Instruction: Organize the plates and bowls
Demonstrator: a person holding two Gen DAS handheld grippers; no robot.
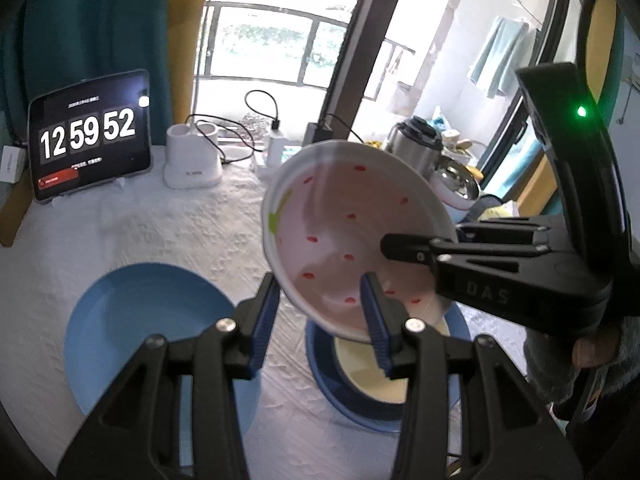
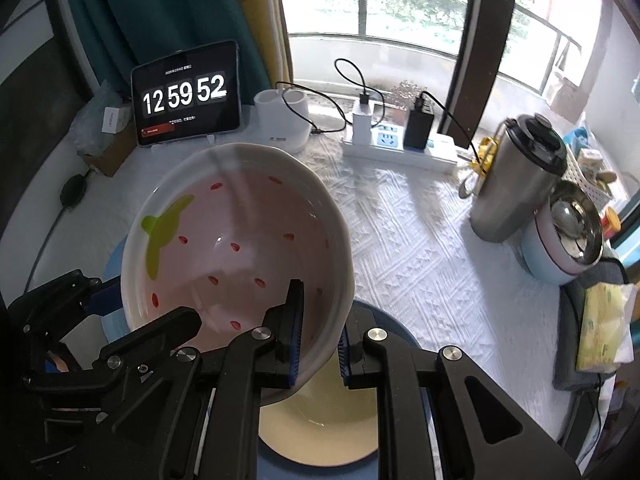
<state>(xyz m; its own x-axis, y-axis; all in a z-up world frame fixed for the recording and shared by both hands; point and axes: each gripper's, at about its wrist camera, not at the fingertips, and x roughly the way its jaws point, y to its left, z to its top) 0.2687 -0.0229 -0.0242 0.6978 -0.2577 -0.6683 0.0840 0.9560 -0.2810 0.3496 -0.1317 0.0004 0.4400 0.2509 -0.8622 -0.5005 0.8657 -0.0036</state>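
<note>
both tools are matte black plastic, their arms built as open triangular frames joined at round silver screws. the left gripper (image 1: 322,316) and the right gripper (image 2: 318,336) each end in two narrow fingers faced with ribbed blue pads (image 1: 374,316). seen from the left wrist camera, the right tool's body carries the raised letters "das" on its side, a curved black handle rising behind the fingers with a small green light (image 1: 581,111) lit near its top, and a fuzzy grey sleeve (image 1: 560,364) at the base of that handle.
</note>
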